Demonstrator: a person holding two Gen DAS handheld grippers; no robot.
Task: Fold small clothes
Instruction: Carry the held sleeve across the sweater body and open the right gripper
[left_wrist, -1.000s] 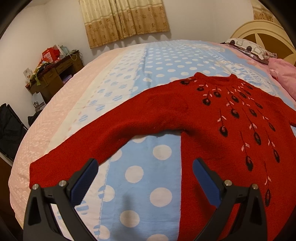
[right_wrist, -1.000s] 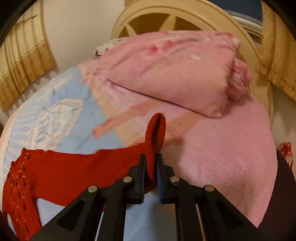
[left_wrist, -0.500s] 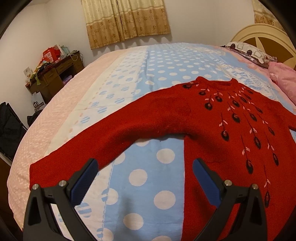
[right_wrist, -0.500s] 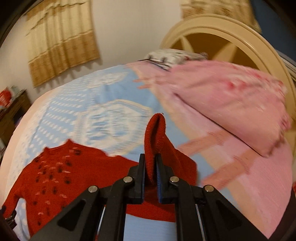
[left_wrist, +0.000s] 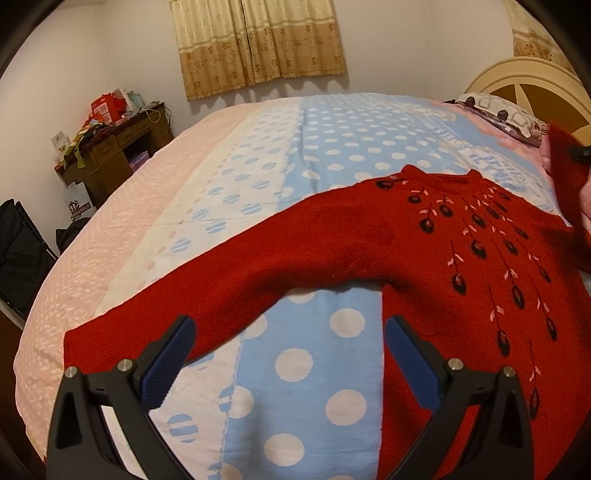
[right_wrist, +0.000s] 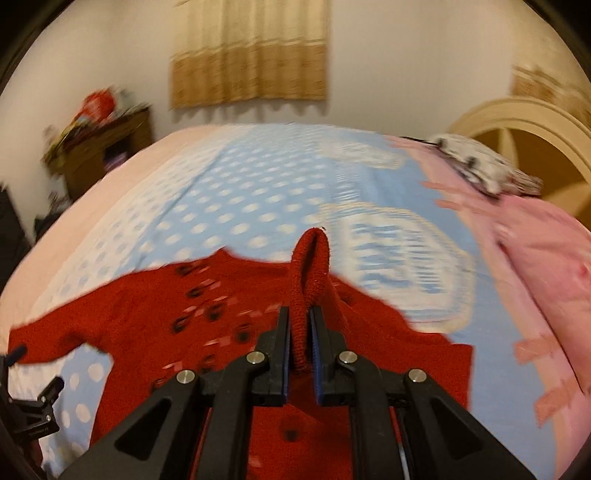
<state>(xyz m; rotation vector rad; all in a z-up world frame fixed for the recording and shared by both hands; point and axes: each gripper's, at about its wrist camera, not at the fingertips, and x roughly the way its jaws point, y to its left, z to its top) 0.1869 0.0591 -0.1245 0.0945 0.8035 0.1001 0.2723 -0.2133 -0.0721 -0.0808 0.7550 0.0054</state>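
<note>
Pinching the cuff (right_wrist: 308, 280), the right gripper (right_wrist: 300, 345) has swung from the pink pillow to over the red sweater (left_wrist: 424, 251) lying mid-frame, starting the sleeve fold, while the left gripper (left_wrist: 290, 347) hovers spread

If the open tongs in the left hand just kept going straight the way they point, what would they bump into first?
Most likely the polka-dot bedspread, in the blue gap between the red sweater's outstretched sleeve and its body. The left tongs angle down at that patch, nothing between them. Depth is hard to judge here.
</note>
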